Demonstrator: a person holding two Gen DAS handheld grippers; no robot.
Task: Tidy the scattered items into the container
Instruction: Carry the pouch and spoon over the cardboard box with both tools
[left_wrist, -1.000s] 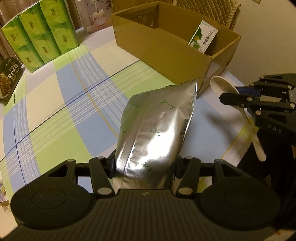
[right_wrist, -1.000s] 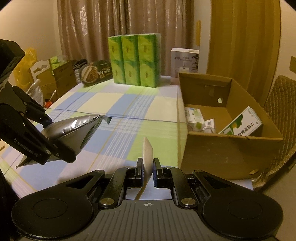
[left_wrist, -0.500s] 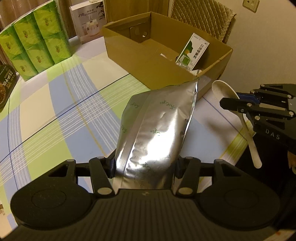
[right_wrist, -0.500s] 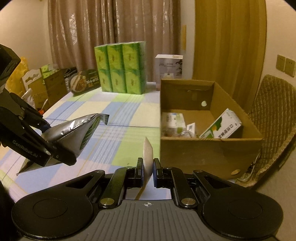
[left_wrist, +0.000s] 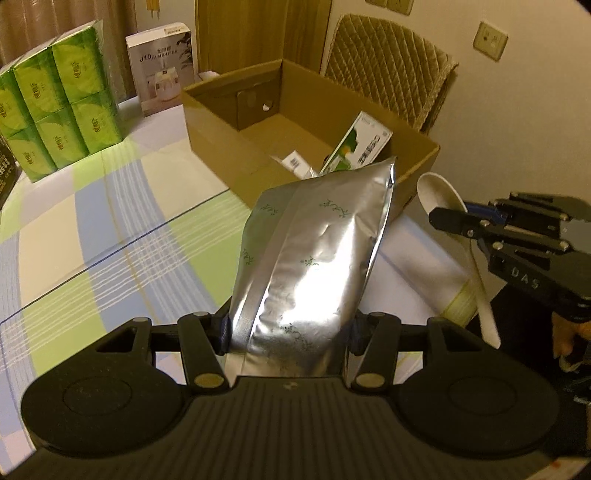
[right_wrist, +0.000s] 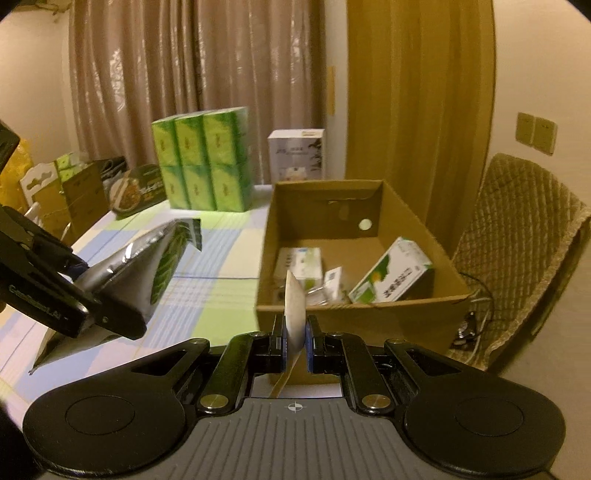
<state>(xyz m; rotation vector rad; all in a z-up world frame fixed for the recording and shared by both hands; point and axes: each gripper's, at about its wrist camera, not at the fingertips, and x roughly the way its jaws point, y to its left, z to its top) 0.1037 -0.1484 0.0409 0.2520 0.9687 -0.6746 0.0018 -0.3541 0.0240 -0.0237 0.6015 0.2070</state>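
Note:
My left gripper (left_wrist: 288, 328) is shut on a silver foil pouch (left_wrist: 310, 258) with small green marks, held up over the checked tablecloth. The pouch's top corner overlaps the near wall of the open cardboard box (left_wrist: 417, 155). In the right wrist view the same pouch (right_wrist: 147, 258) hangs at the left in the left gripper (right_wrist: 122, 317). My right gripper (right_wrist: 295, 347) is shut on a white plastic spoon (right_wrist: 294, 310), edge-on, just before the box's near wall (right_wrist: 369, 314). The spoon (left_wrist: 439, 195) and right gripper (left_wrist: 461, 221) show at right in the left wrist view. Inside the box lie a green-and-white carton (right_wrist: 391, 273) and smaller packets.
A stack of green tissue packs (left_wrist: 59, 110) and a white humidifier box (left_wrist: 162, 66) stand at the table's far side. A dark food packet (right_wrist: 136, 188) and paper bags (right_wrist: 77, 188) lie far left. A quilted chair (right_wrist: 524, 236) stands beyond the box. Curtains hang behind.
Both grippers have risen and moved toward the box with their loads. The box's inside now shows more fully, and the spoon sits right at its near wall.

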